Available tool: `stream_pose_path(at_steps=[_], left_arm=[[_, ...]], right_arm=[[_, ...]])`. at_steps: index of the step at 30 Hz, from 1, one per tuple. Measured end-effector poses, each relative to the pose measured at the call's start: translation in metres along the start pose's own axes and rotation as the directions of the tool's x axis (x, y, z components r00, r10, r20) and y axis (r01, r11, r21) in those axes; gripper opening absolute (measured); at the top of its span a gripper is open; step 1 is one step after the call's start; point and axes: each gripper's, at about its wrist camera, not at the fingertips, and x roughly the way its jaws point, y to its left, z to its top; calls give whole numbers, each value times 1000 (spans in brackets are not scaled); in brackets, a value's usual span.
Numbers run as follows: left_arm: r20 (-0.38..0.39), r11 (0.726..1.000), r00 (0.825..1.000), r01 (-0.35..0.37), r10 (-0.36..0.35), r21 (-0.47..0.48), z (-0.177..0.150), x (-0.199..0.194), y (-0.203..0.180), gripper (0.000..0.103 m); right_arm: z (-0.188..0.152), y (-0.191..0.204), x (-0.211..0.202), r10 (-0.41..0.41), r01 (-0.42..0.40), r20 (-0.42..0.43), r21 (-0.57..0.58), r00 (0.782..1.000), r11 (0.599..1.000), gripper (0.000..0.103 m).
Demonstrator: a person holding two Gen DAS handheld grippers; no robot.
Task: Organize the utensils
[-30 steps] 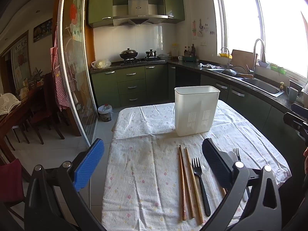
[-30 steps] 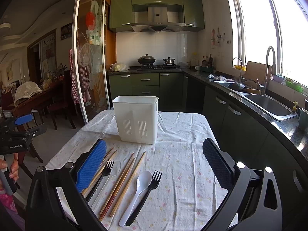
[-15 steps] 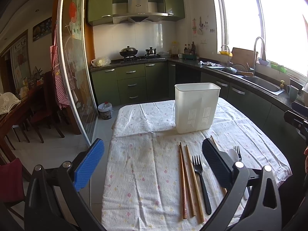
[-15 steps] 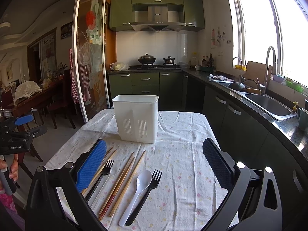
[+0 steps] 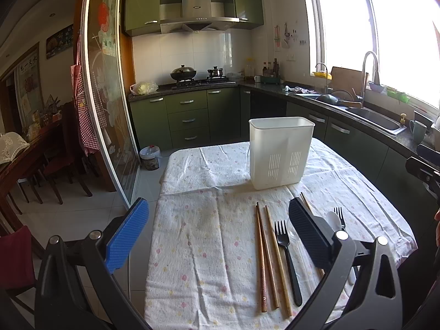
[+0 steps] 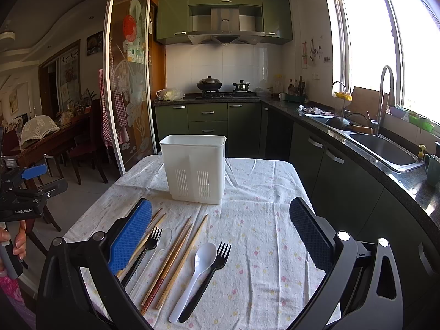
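Note:
A white slotted utensil holder (image 5: 280, 152) (image 6: 195, 166) stands upright at the far side of the cloth-covered table (image 5: 209, 233). In front of it lie wooden chopsticks (image 5: 268, 255) (image 6: 173, 258), black forks (image 5: 287, 255) (image 6: 209, 275), a white spoon (image 6: 196, 272) and a clear spoon (image 6: 162, 244). My left gripper (image 5: 217, 233) is open and empty above the table's near left part. My right gripper (image 6: 220, 236) is open and empty above the utensils.
Green kitchen cabinets and a dark counter with a sink (image 6: 385, 148) run along the right. A glass sliding door (image 5: 110, 110) stands left of the table. A dining table with chairs (image 5: 33, 148) is at far left.
The left gripper's view has shifted slightly, the holder sitting a little higher in frame. The right gripper has not visibly moved. Both stay open.

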Motion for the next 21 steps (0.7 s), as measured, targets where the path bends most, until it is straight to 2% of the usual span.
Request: stream_pose_path(at_steps=[5,7,9,10,12,13,18,21], left_arm=[[-7,1000,1000,15,-15,6,-2,1,-3,97],[-26,999,999,46,-46,6,-1,3,-6,97],[-72,994,991,109,-109,3,2,9,-11,97],[-109,988,982,155,-154,0,3,13,-14,97],[-189,969,951,248,-246,-12,5,23,-20,97],[-225,962,936,271,-269,-22,7,27,-24,97],[-343,959,899,282,-274,-26,16,45,-46,97],[-455,957,850,291,-266,-16,19,64,-61,97]], right_arm=[[0,0,0,-1,1,-1,0,1000,1000,99],[-1,1,1,-2,2,-7,-2,1000,1000,99],[-3,1,2,-6,6,-15,-3,1000,1000,99],[-4,1,4,-7,7,-19,-3,1000,1000,99],[-5,-1,6,-10,10,-25,1,1000,1000,99],[-6,-2,6,-10,10,-28,4,1000,1000,99],[-10,-11,14,-15,17,-62,24,998,1000,99],[-12,-20,27,-21,28,-125,61,992,998,99]])
